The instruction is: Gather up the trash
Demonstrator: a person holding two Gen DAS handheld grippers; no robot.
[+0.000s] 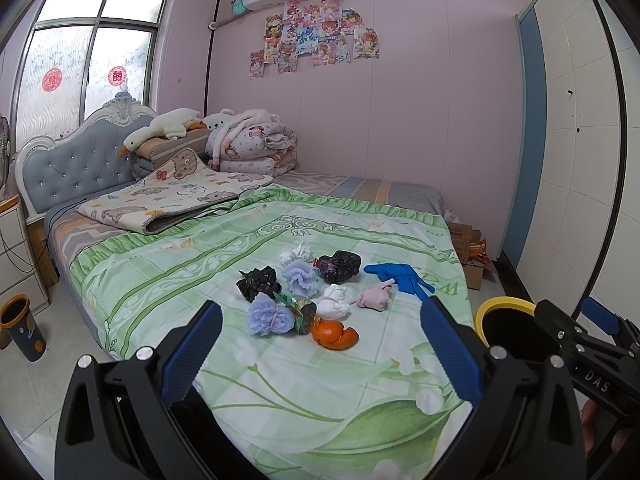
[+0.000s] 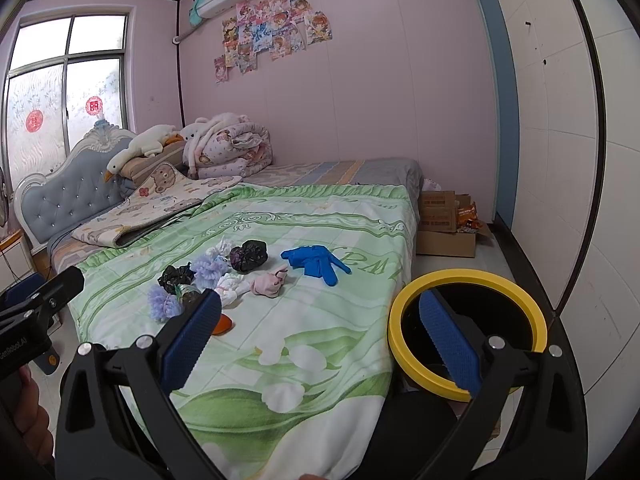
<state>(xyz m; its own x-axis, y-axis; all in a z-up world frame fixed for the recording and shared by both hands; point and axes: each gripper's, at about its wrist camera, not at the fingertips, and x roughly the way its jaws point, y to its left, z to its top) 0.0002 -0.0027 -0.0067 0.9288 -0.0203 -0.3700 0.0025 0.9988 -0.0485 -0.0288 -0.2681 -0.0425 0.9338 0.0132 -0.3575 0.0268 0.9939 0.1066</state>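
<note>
A heap of trash lies on the green quilt of the bed, and everything below is placed against that heap's orange peel, its nearest piece.

Far to the left of the peel, on the floor by the bedside, stands a dark bin with an orange rim. Just left of the peel sits a lilac paper wad, with a crumpled black bag beyond it and a second lilac wad beside that. Straight behind the peel lie a small green wrapper, a white wad tied with a band, and farther back another white wad and a second black bag. To the right of the peel rests a pink glove, then a blue glove (its fingers splayed). Well to the right, off the quilt's edge, stands a yellow-rimmed bin.

The left gripper hangs above the quilt in front of the peel, fingers spread wide, holding nothing. The right gripper is likewise spread and empty, its right finger in line with the yellow-rimmed bin's mouth.
</note>
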